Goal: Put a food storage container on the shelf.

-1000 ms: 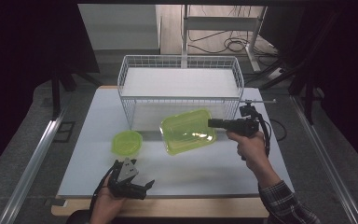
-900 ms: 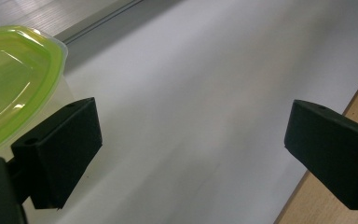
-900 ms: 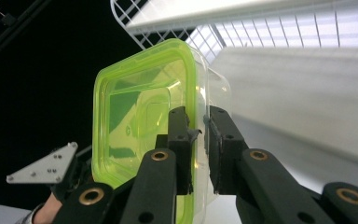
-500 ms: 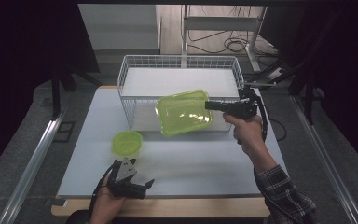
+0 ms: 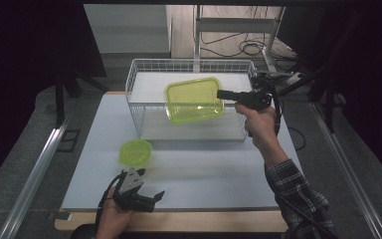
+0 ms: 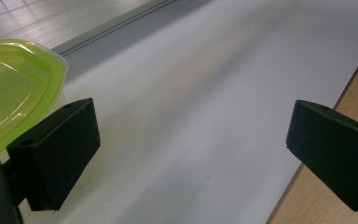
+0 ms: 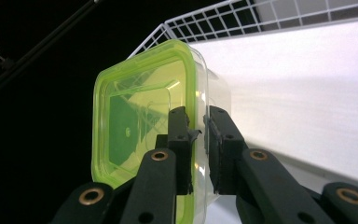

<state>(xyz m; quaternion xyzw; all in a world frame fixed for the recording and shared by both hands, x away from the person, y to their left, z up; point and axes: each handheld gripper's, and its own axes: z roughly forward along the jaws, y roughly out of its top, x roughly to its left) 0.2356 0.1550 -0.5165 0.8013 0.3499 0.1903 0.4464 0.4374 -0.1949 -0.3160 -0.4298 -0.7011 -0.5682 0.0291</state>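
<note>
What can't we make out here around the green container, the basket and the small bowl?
- Green container, high view: hides part of the wire basket floor behind it.
- Right gripper, its own view: jaws cover the pinched rim section.
- Small green bowl, left gripper view: cut off by the frame edge and a jaw.

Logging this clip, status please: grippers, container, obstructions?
Right gripper shut on container rim, held over wire basket. Left gripper open, idle near small bowl. Nothing in the way.

1. Right tool [image 7: 198, 140]: black jaws with flat pads, and brass-coloured rivets on its linkage arms.
2. Left tool [image 5: 159, 195]: black, topped by a grey three-cornered plate.
3. Plaid sleeve [image 5: 298, 199], lower right of the high view.
4. Black cable [image 5: 277, 112] looping by the right hand.
</note>
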